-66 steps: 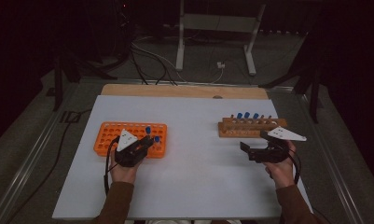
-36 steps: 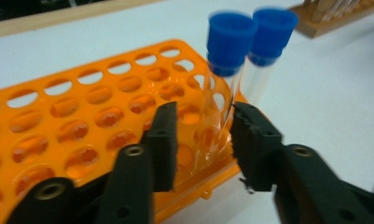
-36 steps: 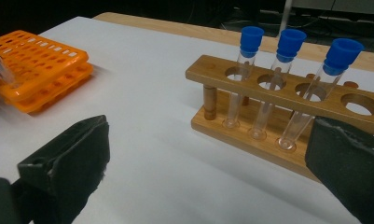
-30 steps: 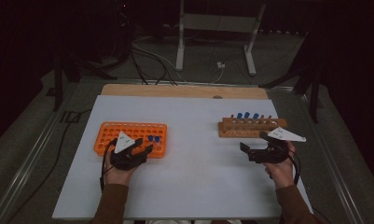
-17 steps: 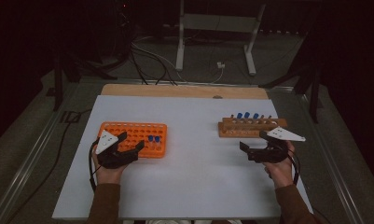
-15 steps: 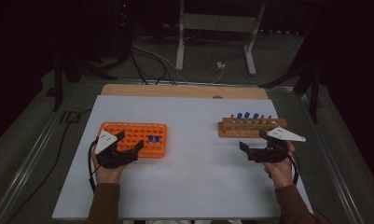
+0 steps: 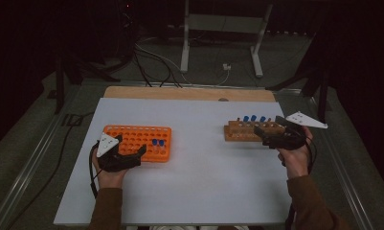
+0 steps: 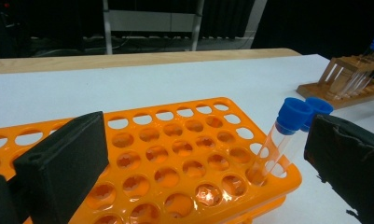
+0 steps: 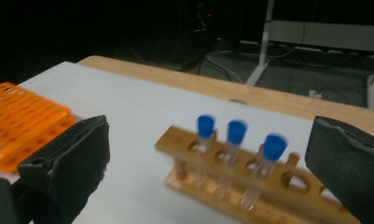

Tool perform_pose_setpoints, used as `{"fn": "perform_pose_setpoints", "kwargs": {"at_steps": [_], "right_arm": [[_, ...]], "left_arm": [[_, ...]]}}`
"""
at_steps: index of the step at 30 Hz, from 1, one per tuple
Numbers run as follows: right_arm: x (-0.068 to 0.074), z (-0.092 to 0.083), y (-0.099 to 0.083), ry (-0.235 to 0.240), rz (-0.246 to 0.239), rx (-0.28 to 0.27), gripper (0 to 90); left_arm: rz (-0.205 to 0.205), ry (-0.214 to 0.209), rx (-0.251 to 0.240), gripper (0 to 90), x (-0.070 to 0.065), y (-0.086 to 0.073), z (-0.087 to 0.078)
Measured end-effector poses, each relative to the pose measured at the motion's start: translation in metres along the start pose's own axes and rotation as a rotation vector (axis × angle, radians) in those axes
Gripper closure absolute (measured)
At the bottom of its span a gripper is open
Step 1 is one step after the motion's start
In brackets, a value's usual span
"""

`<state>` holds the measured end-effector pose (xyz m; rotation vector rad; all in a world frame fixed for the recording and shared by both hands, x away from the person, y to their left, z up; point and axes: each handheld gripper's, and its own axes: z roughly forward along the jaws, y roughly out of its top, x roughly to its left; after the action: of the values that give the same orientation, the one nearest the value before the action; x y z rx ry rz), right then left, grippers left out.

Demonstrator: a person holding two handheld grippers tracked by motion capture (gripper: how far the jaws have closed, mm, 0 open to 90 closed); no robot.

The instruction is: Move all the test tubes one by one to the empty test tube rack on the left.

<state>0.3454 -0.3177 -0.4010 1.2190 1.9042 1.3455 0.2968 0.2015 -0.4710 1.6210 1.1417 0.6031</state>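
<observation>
An orange tube rack lies at the table's left, with two blue-capped tubes standing at its right end. My left gripper sits at the rack's near edge. Its jaws have just been opening and grip nothing. In the left gripper view the gripper is open wide, and the two tubes lean in the rack just inside the right jaw. A wooden rack at the right holds three blue-capped tubes. My right gripper hovers open at its near right end, empty.
The white table top has a wooden strip along its far edge. Cables and a metal stand lie on the dark floor beyond. A cable trails from the left gripper.
The left gripper has opened and drawn back a little to the left, leaving a tube standing in the orange rack. The right gripper has risen and moved toward the wooden rack.
</observation>
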Motion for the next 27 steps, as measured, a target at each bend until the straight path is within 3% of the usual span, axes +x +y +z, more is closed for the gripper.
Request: {"fn": "perform_pose_setpoints", "kwargs": {"at_steps": [4,11,12,14,17,24,27], "right_arm": [[-0.012,0.014,0.002,-0.035,0.009,0.022,4.7],[-0.032,0.037,-0.007,-0.082,0.050,0.109,16.1],[-0.034,0.039,-0.009,-0.095,0.056,0.122,21.1],[-0.039,0.041,-0.012,-0.096,0.058,0.140,40.8],[-0.043,0.045,-0.016,-0.086,0.052,0.155,54.7],[-0.043,0.057,-0.020,-0.070,0.048,0.174,73.9],[-0.041,0.062,-0.022,-0.081,0.047,0.170,75.0]], "left_arm": [[-0.011,-0.001,-0.005,0.8,0.001,-0.001,-0.001],[-0.009,0.000,0.002,0.8,0.001,-0.002,0.001],[-0.006,0.001,0.008,0.8,0.001,-0.002,0.001],[-0.007,0.002,0.011,0.8,0.000,-0.003,0.003],[-0.005,0.001,0.013,0.8,-0.001,-0.003,0.004],[-0.004,-0.008,0.027,0.8,-0.002,-0.004,0.006],[0.003,-0.012,0.031,0.8,-0.004,-0.005,0.007]]}}
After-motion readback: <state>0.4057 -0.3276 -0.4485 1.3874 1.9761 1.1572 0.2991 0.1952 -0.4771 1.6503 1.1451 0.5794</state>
